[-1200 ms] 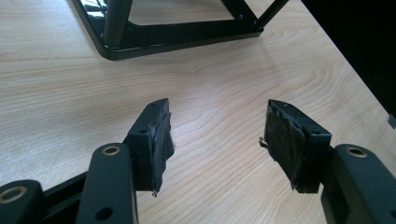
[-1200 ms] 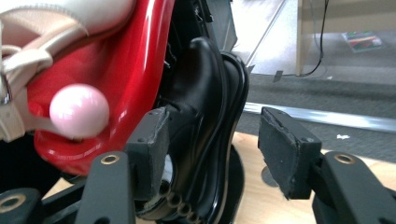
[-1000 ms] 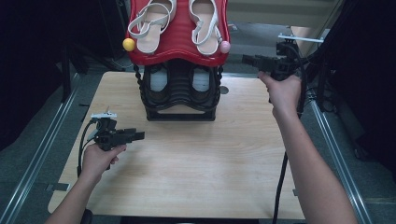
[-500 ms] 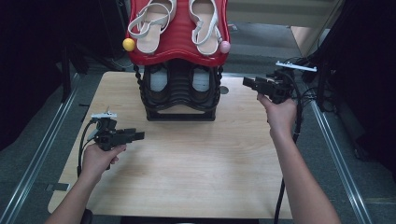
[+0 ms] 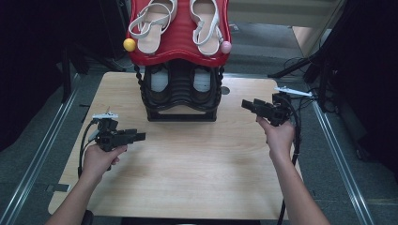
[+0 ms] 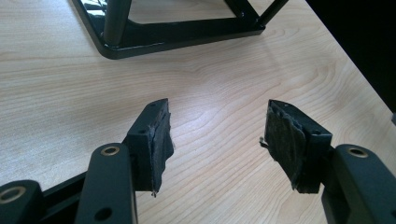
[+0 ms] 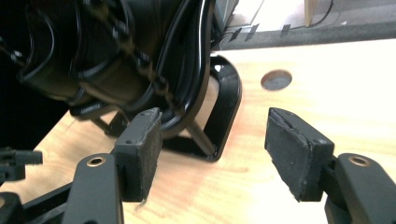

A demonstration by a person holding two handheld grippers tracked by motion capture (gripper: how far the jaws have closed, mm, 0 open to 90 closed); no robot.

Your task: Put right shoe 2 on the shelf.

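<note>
Black rack (image 5: 180,101) at table (image 5: 187,178) rear, red tray (image 5: 180,47) with sandals (image 5: 152,23) on top. Right gripper (image 5: 248,104) beside rack, jaws just opening, nothing between. Left gripper (image 5: 140,137) idle, spread, empty. Step judged: approach. Next: reach rack, close.

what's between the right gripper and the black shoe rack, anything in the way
Nothing visible. The right gripper hangs with its jaws open and empty, aimed at the right side of the black shoe rack. Between them lies only bare table. In the right gripper view the rack's base sits just past the fingertips. A small round hole lies off to the side.
</note>
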